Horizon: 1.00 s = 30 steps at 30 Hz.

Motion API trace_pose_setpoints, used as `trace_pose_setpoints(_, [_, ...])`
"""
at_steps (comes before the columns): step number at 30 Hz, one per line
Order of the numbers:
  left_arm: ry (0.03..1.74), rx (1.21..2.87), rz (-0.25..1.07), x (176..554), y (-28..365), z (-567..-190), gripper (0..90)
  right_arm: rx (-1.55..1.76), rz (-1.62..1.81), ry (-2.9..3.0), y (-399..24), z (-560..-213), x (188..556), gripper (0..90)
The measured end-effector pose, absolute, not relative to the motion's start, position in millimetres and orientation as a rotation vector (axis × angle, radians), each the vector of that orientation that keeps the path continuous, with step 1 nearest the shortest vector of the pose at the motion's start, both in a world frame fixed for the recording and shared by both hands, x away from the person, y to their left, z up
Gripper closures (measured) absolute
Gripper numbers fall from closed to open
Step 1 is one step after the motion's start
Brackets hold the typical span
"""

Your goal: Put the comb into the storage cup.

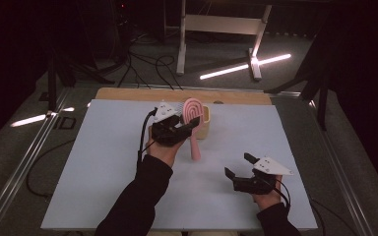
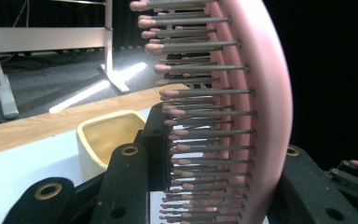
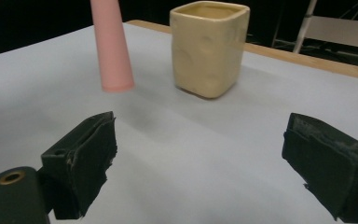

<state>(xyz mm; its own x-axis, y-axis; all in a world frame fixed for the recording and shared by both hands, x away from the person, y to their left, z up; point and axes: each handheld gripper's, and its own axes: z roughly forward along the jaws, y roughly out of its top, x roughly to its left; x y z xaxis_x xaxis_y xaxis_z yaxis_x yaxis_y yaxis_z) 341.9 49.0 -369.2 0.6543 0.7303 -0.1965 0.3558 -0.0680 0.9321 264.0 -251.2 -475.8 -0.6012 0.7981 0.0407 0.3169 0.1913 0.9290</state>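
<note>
Above the white mat (image 1: 103, 162), the left gripper (image 1: 189, 125) pinches the pink hairbrush (image 1: 193, 112) by its bristled head, handle hanging just beside the yellow cup (image 1: 205, 123), insertion judged outstanding, while the right gripper (image 1: 239, 164) waits spread and empty.

No readable text, label or number shows anywhere

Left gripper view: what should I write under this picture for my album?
Left gripper clamps a pink hairbrush by its bristled head, beside a yellow cup.
</note>
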Motion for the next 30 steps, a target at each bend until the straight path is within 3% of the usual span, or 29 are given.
trace_pose_setpoints(30, [0.901,1.638,0.437,352,58,-355,64.1,1.080,1.364,2.015,-257,-489,264,9.9])
